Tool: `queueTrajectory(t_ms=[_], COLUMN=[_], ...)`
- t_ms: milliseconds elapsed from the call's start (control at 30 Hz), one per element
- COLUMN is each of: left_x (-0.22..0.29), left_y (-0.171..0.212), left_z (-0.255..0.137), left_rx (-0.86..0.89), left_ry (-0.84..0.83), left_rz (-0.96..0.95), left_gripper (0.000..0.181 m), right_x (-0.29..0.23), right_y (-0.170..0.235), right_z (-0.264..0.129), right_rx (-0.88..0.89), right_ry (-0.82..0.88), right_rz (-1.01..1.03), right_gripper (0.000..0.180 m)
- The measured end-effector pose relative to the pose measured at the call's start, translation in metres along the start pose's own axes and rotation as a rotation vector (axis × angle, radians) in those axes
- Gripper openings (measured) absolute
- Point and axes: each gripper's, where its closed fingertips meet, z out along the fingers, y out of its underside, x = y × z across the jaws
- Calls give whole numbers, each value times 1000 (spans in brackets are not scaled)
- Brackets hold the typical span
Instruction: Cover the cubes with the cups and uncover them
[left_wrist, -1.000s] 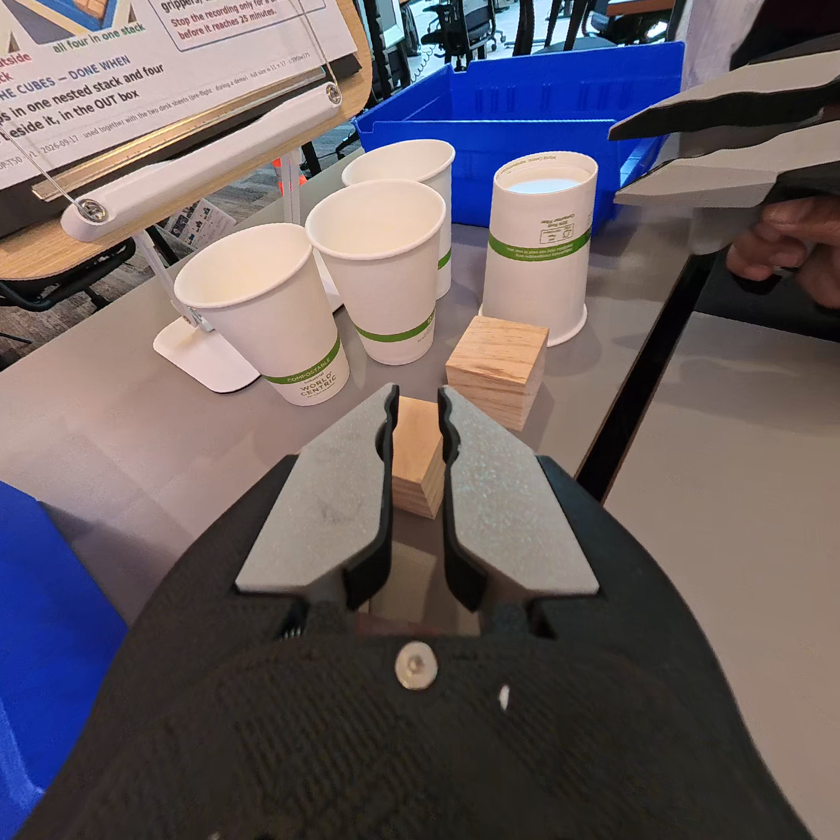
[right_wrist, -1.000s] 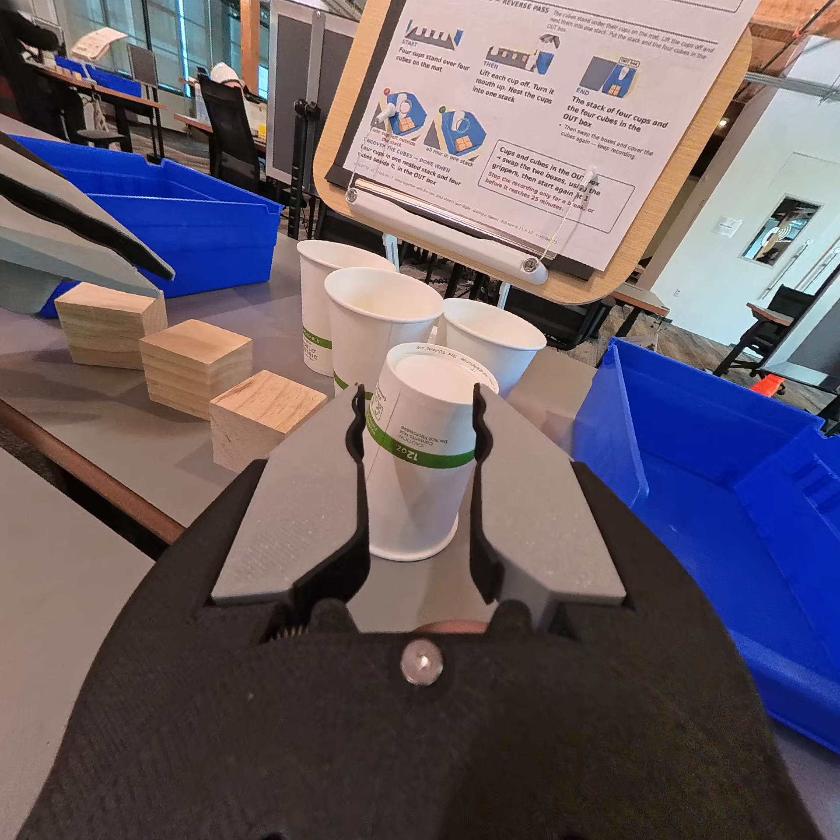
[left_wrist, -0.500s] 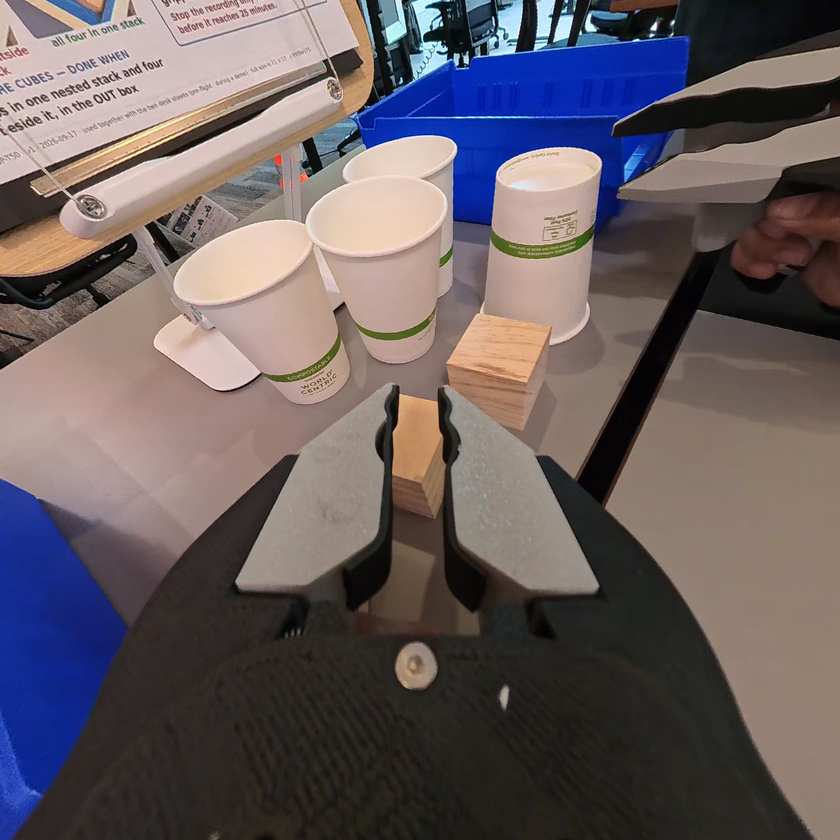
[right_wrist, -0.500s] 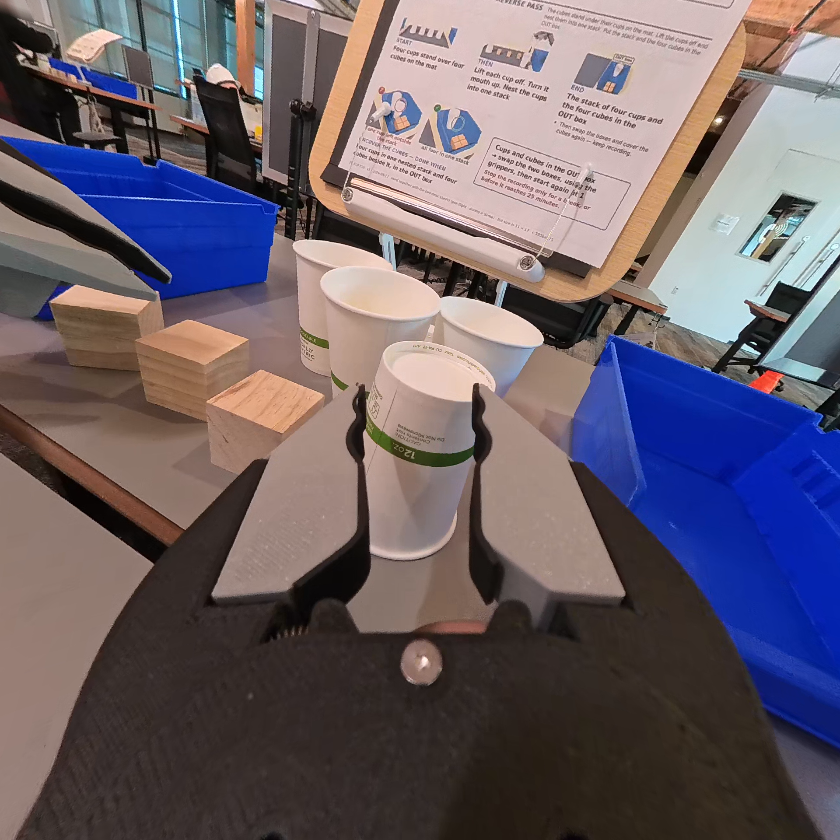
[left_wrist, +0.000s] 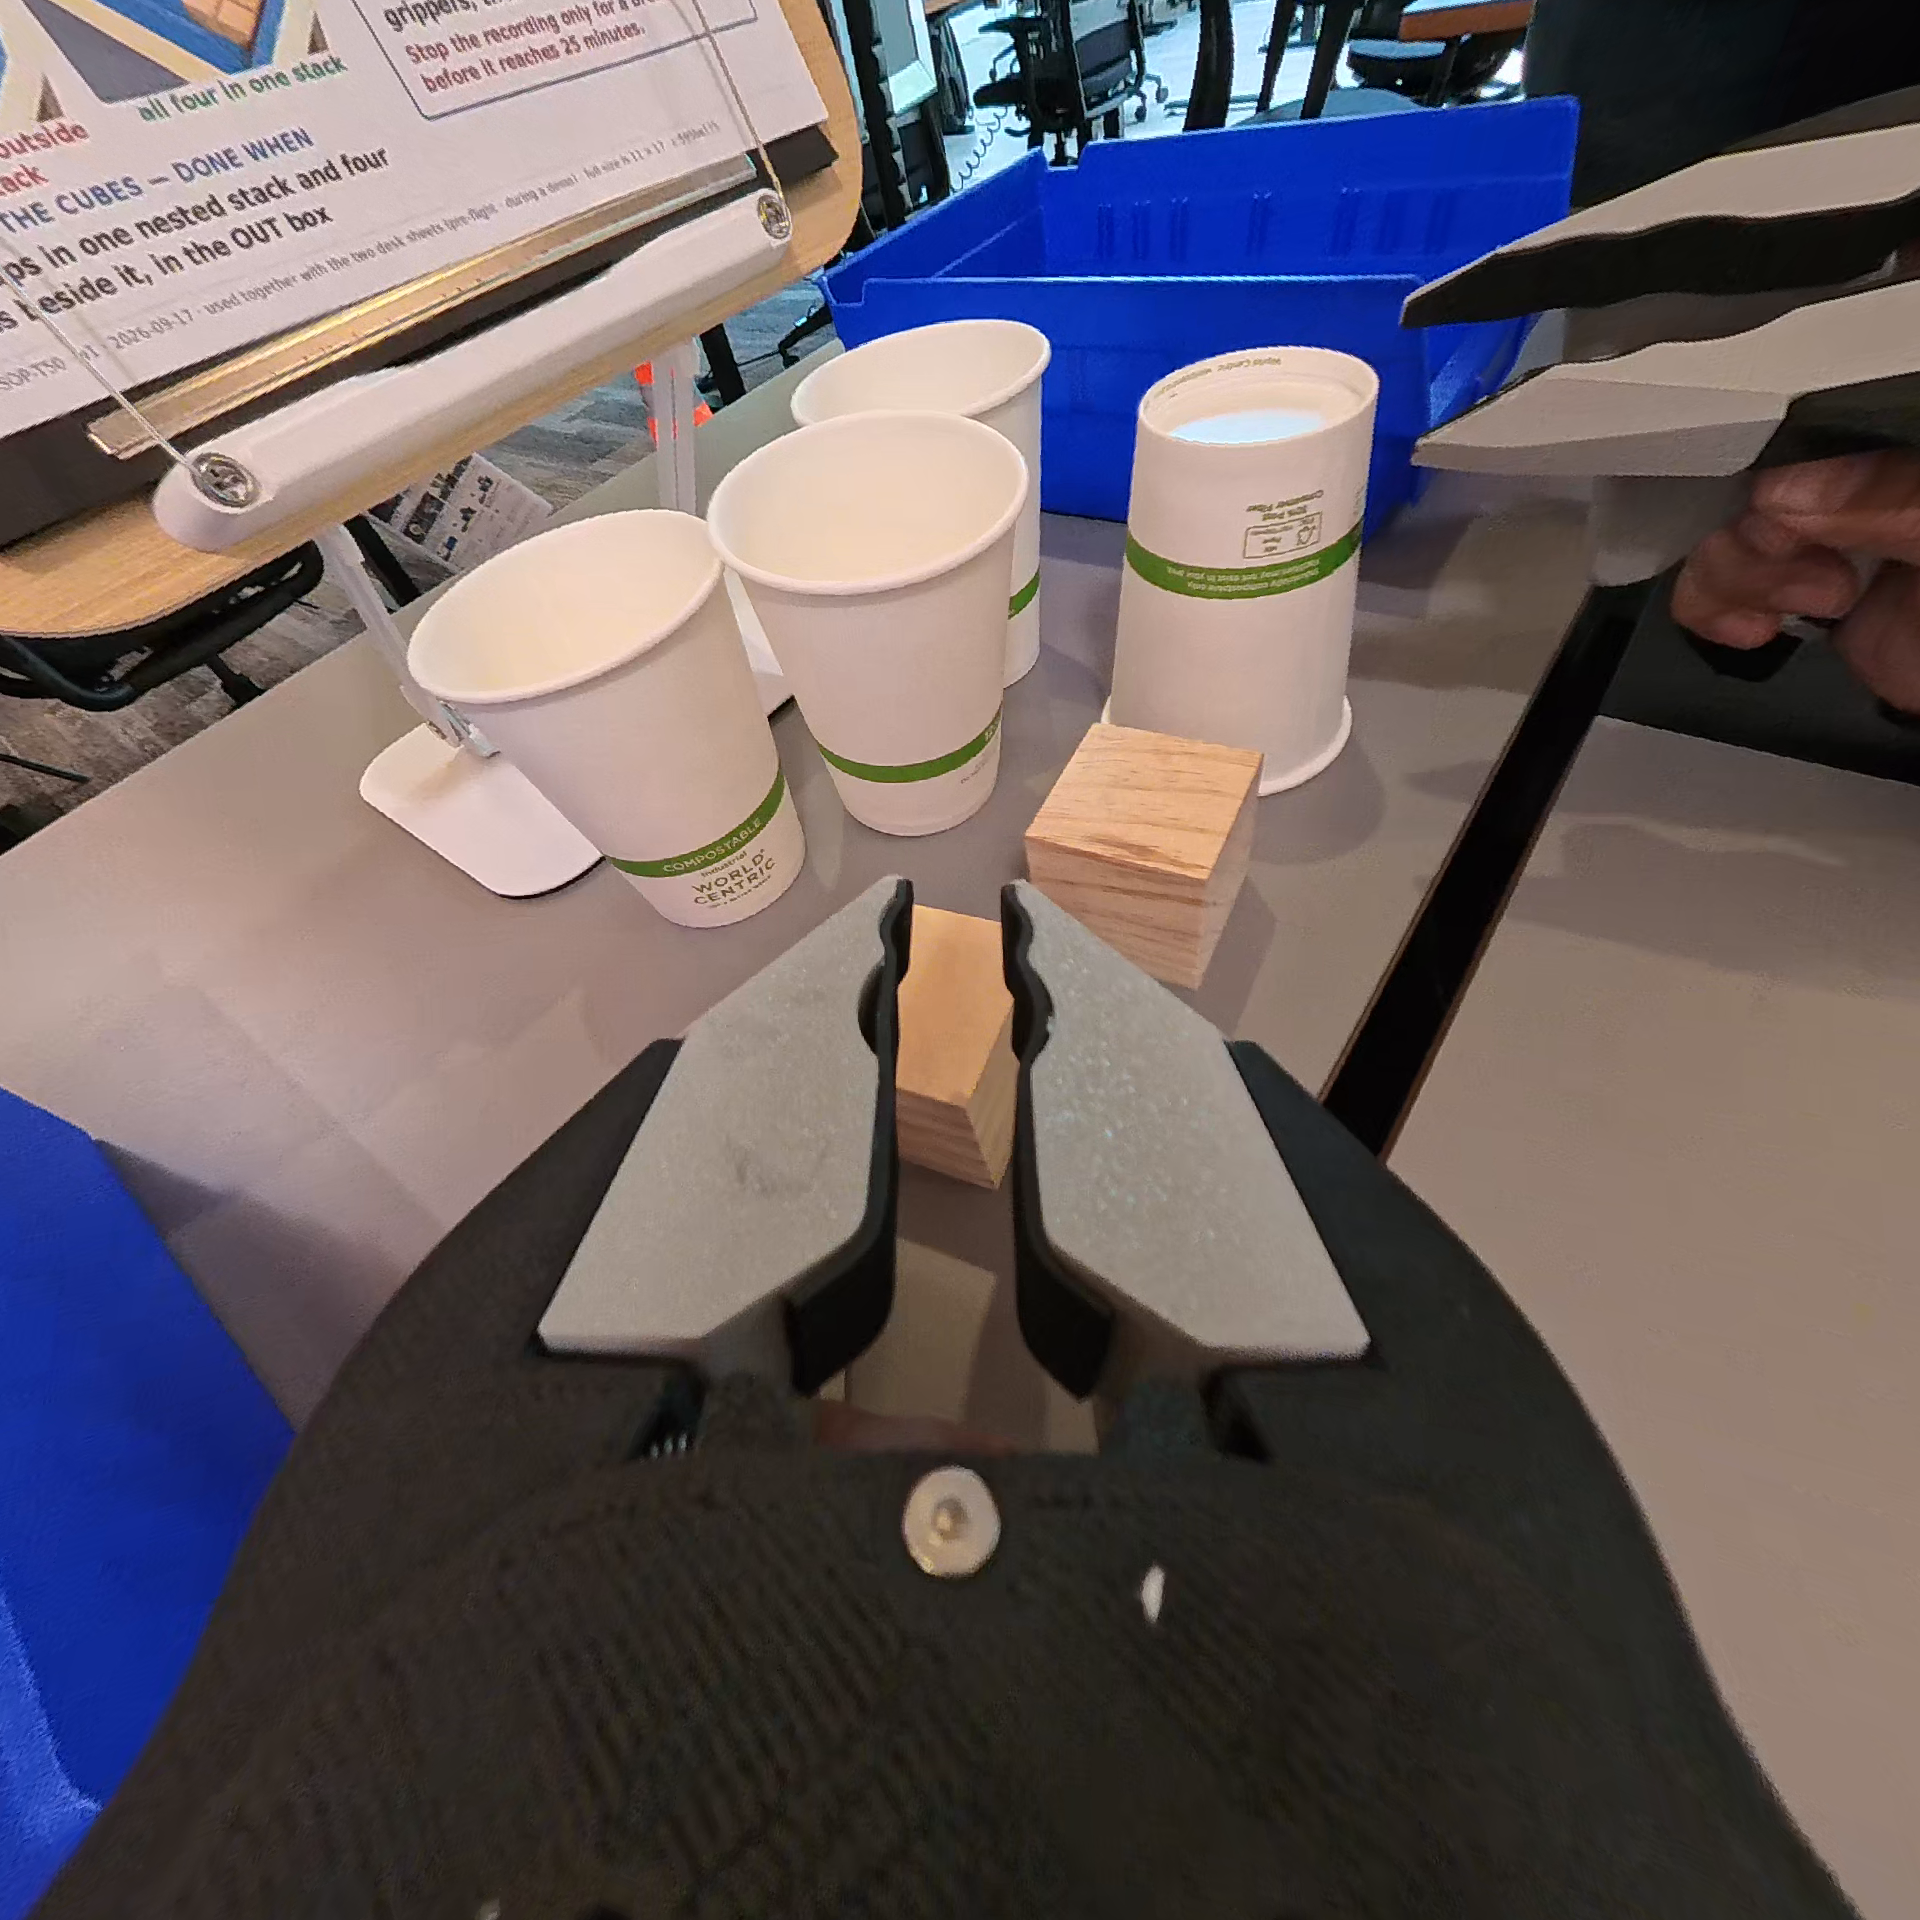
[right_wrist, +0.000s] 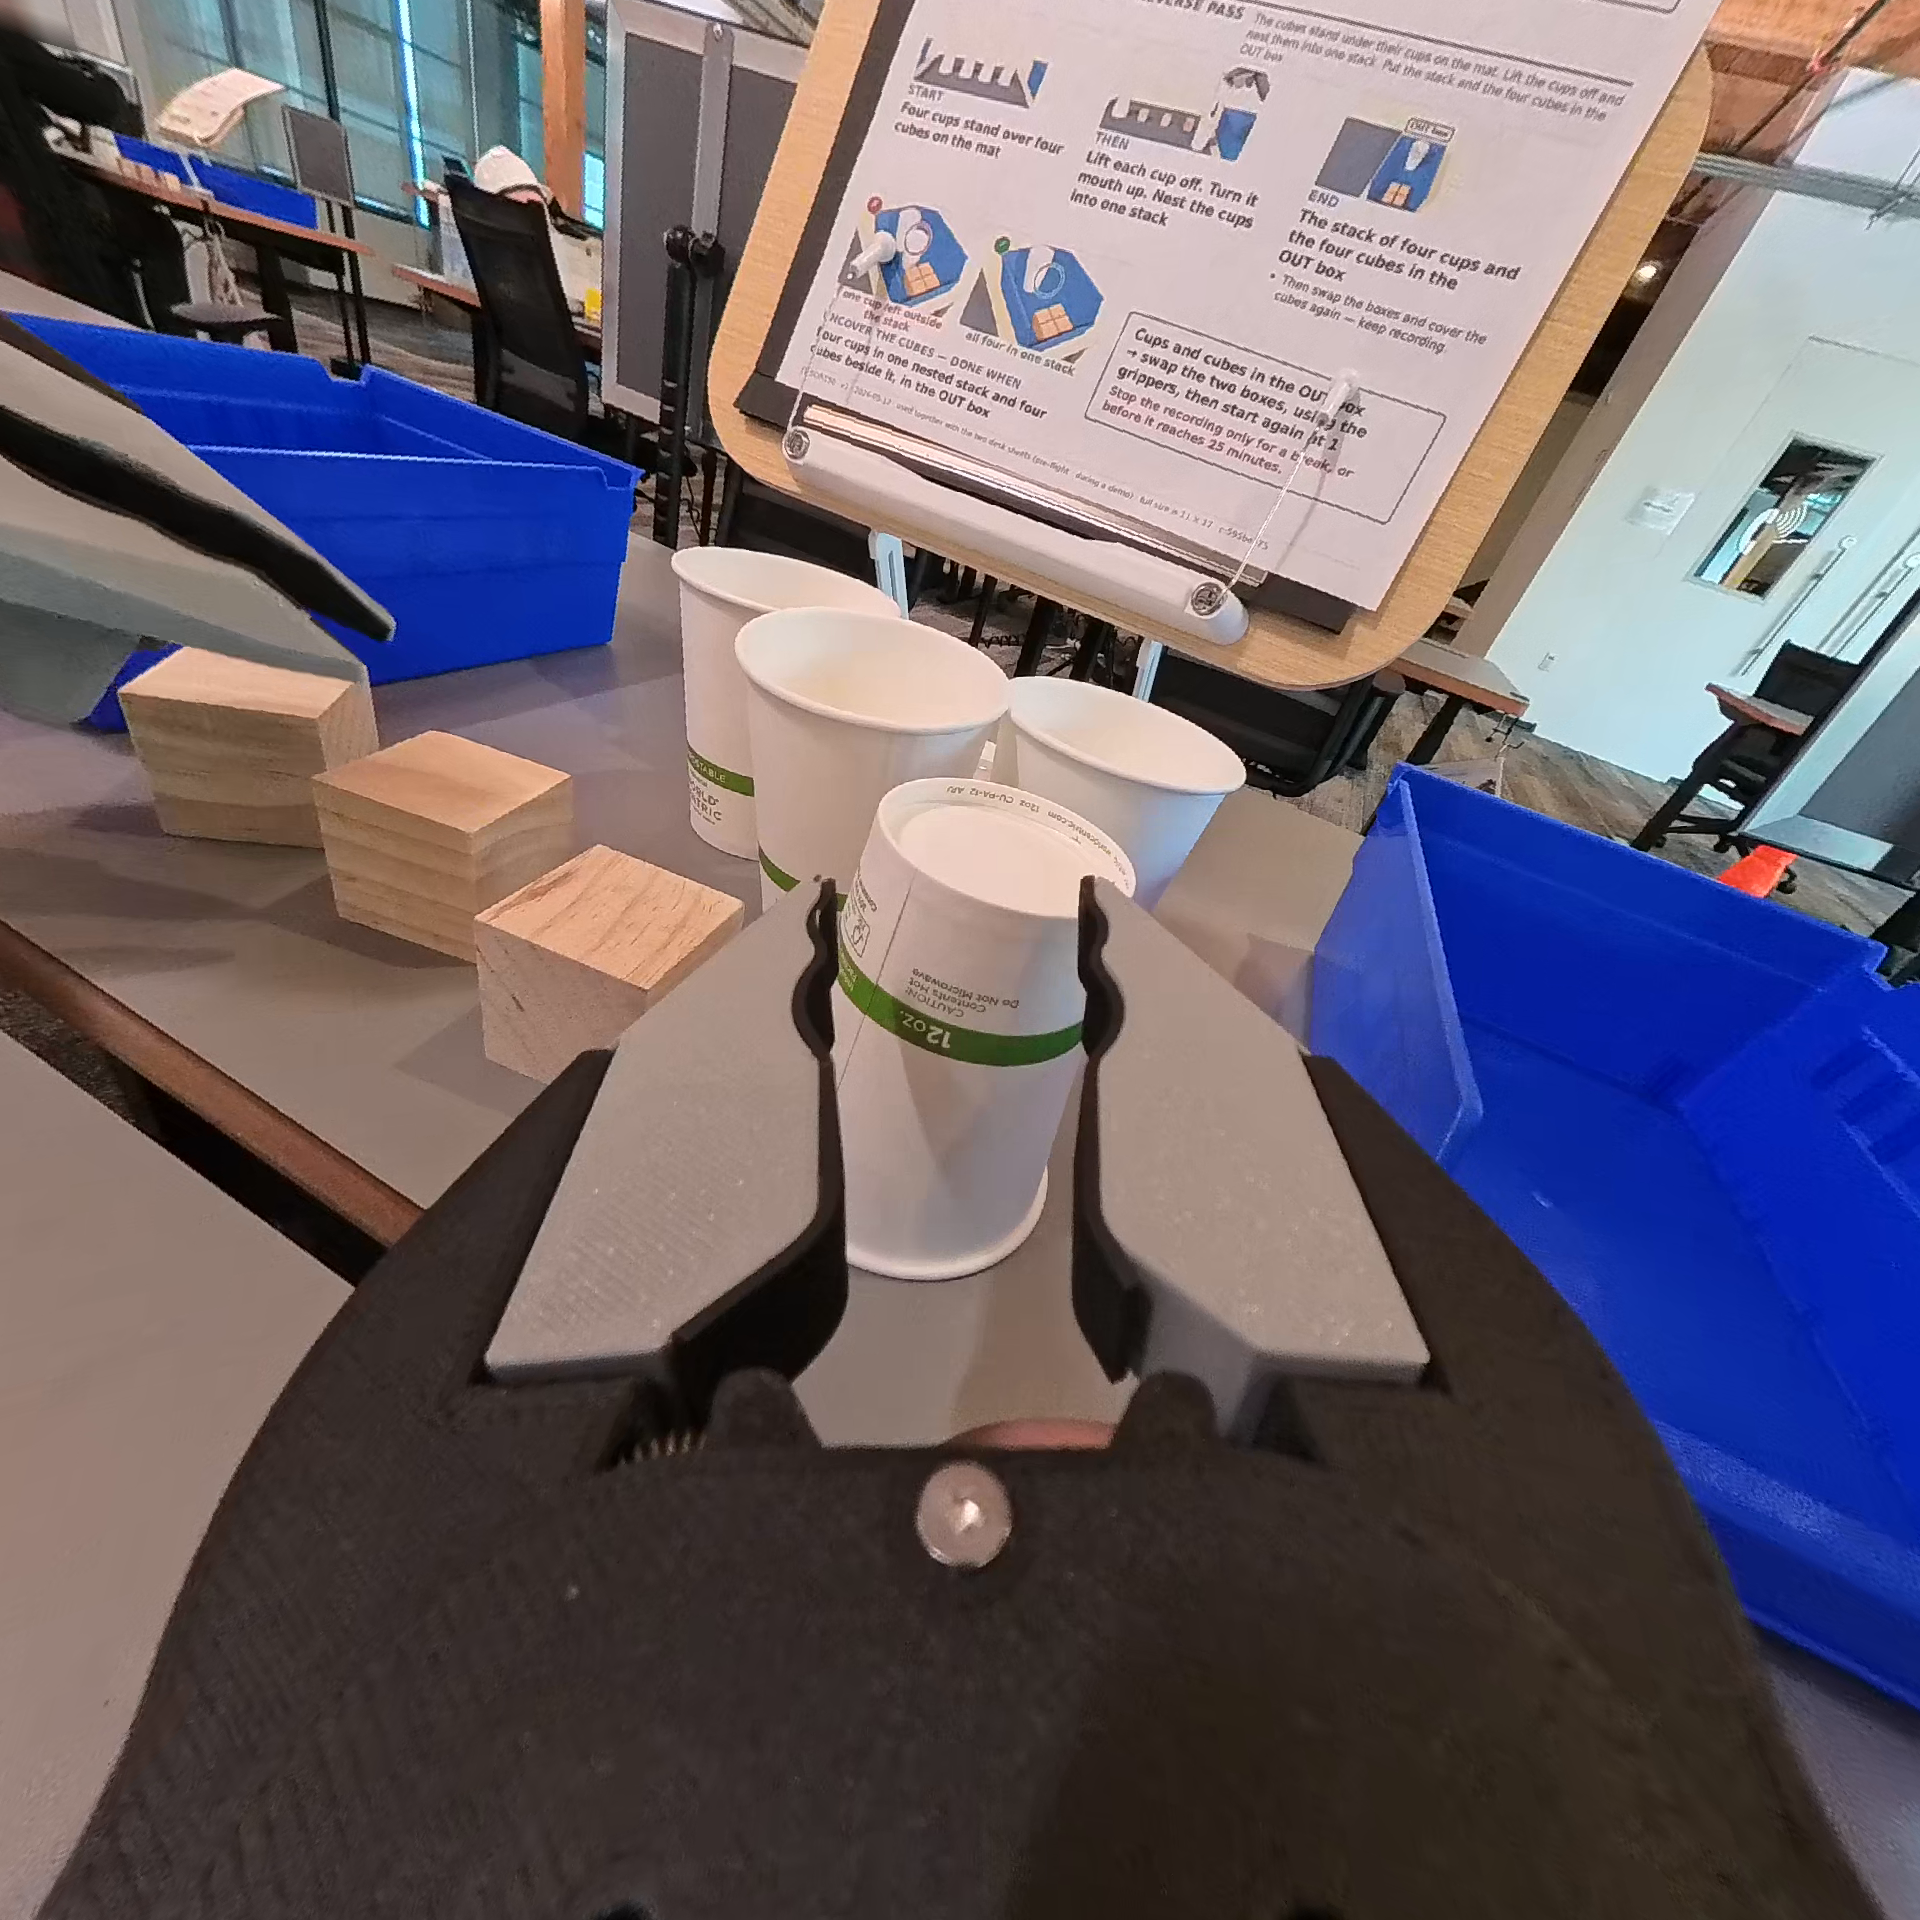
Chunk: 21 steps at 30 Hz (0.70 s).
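Three wooden cubes (right_wrist: 244, 738) (right_wrist: 442, 821) (right_wrist: 608, 956) stand in a row on the grey table. One white paper cup (right_wrist: 966, 1049) stands upside down beside them. Three more cups stand mouth up behind (right_wrist: 862, 748). My left gripper (left_wrist: 956, 899) hovers over the end cube with its jaws a narrow gap apart and holds nothing. The middle cube (left_wrist: 951, 1039) shows through that gap, and another (left_wrist: 1143, 831) lies beyond. My right gripper (right_wrist: 951, 894) is open and empty. It frames the upturned cup (left_wrist: 1242, 561) from a distance, up and to its side.
A blue bin (right_wrist: 1662, 1143) sits right of the cups and another (right_wrist: 416, 499) behind the cubes. An instruction board on a white stand (right_wrist: 1195, 312) leans over the cups. A dark seam (left_wrist: 1455, 883) splits the table beside the cubes. A hand (left_wrist: 1818, 561) holds the right gripper.
Both grippers have only drifted slightly. Nothing was taken hold of, let go or moved on the table.
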Motion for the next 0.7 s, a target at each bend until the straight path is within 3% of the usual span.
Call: queueTrajectory(t_ms=[700], left_x=[-4], left_y=[-5], left_z=[-3], left_rx=[27], left_ry=[-27], left_rz=[-1], left_gripper=[14], right_x=[2], right_y=[-3], right_z=[-2], right_rx=[15], right_ry=[9], right_rz=[-1], right_gripper=[43])
